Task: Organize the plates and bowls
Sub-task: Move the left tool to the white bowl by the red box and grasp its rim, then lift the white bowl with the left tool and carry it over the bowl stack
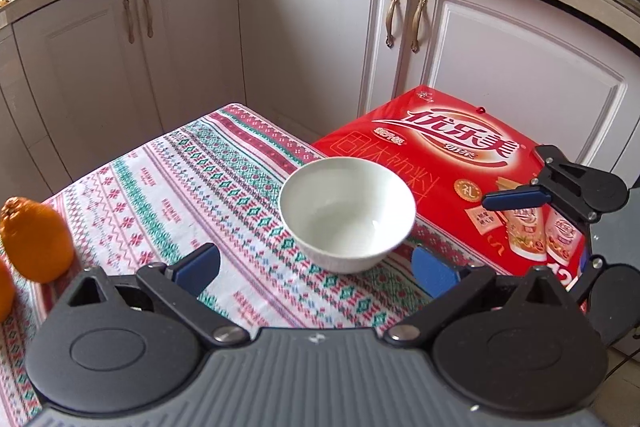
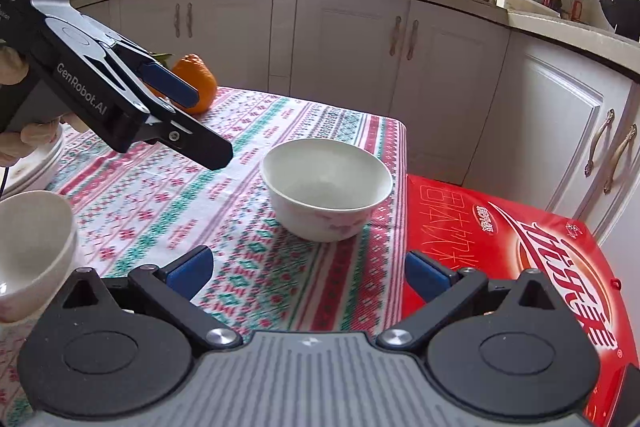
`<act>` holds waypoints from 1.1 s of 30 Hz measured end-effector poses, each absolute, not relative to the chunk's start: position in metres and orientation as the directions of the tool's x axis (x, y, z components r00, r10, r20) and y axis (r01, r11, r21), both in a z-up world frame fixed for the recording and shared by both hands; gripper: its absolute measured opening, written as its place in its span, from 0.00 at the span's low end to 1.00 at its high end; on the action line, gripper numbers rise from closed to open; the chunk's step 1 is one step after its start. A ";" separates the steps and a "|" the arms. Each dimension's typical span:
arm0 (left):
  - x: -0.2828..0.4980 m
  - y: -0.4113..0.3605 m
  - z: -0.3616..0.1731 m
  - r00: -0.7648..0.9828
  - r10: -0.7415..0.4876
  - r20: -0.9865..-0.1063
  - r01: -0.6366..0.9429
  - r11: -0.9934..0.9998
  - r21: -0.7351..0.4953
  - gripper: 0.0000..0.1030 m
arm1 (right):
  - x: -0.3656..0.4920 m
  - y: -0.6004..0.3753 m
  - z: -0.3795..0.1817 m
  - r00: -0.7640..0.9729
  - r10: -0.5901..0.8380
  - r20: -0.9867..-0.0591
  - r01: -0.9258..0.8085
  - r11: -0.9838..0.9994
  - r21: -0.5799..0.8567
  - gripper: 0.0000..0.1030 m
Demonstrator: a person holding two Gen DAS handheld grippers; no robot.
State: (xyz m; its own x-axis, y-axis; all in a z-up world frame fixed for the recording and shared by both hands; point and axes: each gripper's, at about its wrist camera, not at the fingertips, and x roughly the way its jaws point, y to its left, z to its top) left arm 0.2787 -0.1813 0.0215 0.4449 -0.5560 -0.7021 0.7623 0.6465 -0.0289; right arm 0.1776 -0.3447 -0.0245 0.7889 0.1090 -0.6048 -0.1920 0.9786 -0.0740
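Observation:
A white bowl [image 1: 347, 214] stands upright and empty on the patterned tablecloth [image 1: 160, 187] near the table's right edge; it also shows in the right wrist view [image 2: 326, 193]. My left gripper [image 1: 316, 269] is open, just short of the bowl and holding nothing. My right gripper [image 2: 307, 273] is open and empty, a little before the bowl. In the right wrist view stacked white bowls [image 2: 30, 247] sit at the left edge, with stacked white plates [image 2: 38, 161] behind them, partly hidden by the left gripper.
A red drinks carton [image 1: 460, 183] stands right against the table's edge. Orange fruits [image 1: 38, 239] lie at the table's left. White kitchen cabinets [image 1: 320, 47] and a cluttered counter rise beyond the table.

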 end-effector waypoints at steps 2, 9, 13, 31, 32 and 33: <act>0.289 -0.190 0.017 0.435 -0.556 -0.708 0.765 0.643 -0.035 0.97 | 0.188 -0.350 -0.029 0.785 0.112 -0.610 -0.197 0.978 -0.073 1.00; 0.316 -0.214 0.001 0.400 -0.548 -0.735 0.770 0.635 -0.055 0.92 | 0.216 -0.356 -0.039 0.772 0.145 -0.619 -0.233 0.970 -0.064 1.00; 0.326 -0.224 -0.008 0.373 -0.544 -0.752 0.777 0.625 -0.067 0.85 | 0.226 -0.355 -0.044 0.767 0.160 -0.622 -0.256 0.964 -0.067 1.00; 0.343 -0.248 -0.023 0.296 -0.557 -0.776 0.796 0.593 -0.121 0.65 | 0.248 -0.360 -0.048 0.768 0.212 -0.605 -0.282 0.959 -0.022 0.85; 0.343 -0.248 -0.023 0.294 -0.558 -0.776 0.798 0.591 -0.122 0.65 | 0.248 -0.360 -0.047 0.768 0.216 -0.603 -0.285 0.958 -0.019 0.85; 0.343 -0.248 -0.023 0.293 -0.558 -0.776 0.799 0.589 -0.122 0.65 | 0.249 -0.360 -0.047 0.769 0.218 -0.601 -0.286 0.958 -0.018 0.85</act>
